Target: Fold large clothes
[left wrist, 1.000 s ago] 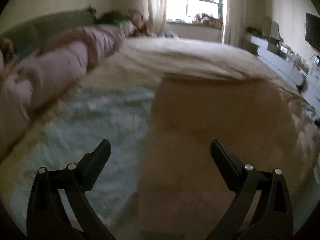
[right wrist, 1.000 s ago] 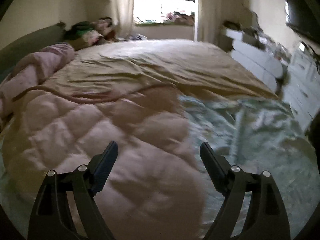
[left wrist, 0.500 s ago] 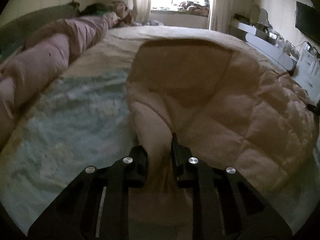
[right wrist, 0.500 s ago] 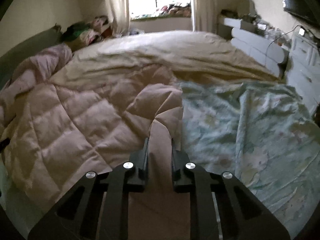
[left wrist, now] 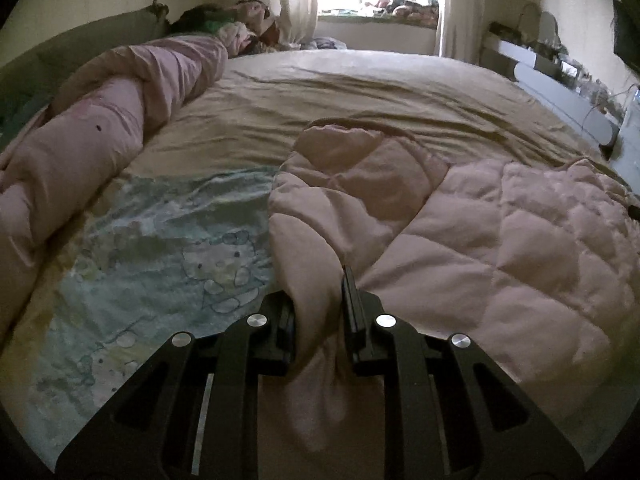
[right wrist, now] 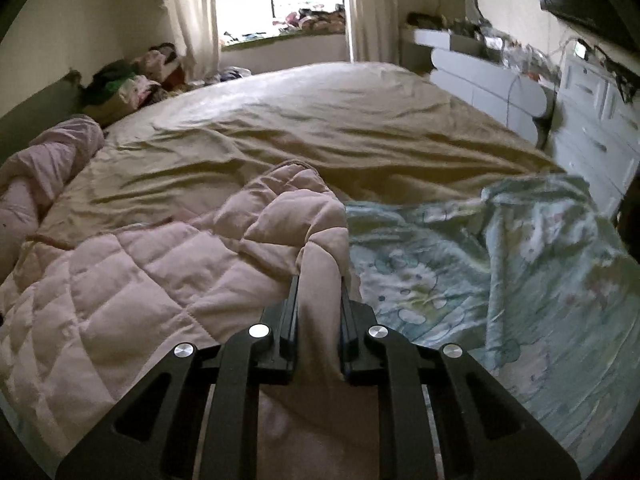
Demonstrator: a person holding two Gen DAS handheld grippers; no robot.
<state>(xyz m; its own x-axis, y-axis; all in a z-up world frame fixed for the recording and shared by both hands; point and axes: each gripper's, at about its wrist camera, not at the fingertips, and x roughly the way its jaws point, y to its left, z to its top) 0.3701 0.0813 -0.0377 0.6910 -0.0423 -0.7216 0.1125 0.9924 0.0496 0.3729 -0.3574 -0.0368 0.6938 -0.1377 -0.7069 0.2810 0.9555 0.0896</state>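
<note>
A pale pink quilted garment [left wrist: 480,248] lies spread on the bed, over a light blue printed sheet [left wrist: 160,256]. My left gripper [left wrist: 318,296] is shut on the garment's left edge, which bunches up between the fingers. The garment also shows in the right wrist view [right wrist: 140,280], where my right gripper [right wrist: 318,300] is shut on its right edge, next to the blue sheet [right wrist: 460,272]. Both pinched edges are raised a little above the bed.
A tan bedspread [left wrist: 360,104] covers the far half of the bed. A rolled pink duvet [left wrist: 100,128] lies along the left side. White drawers [right wrist: 592,120] and a cluttered shelf stand at the right. A window [right wrist: 296,0] is behind the bed.
Both grippers were open above the garment a second ago. They closed on its left and right edges and have since lifted and drawn the edges back toward me.
</note>
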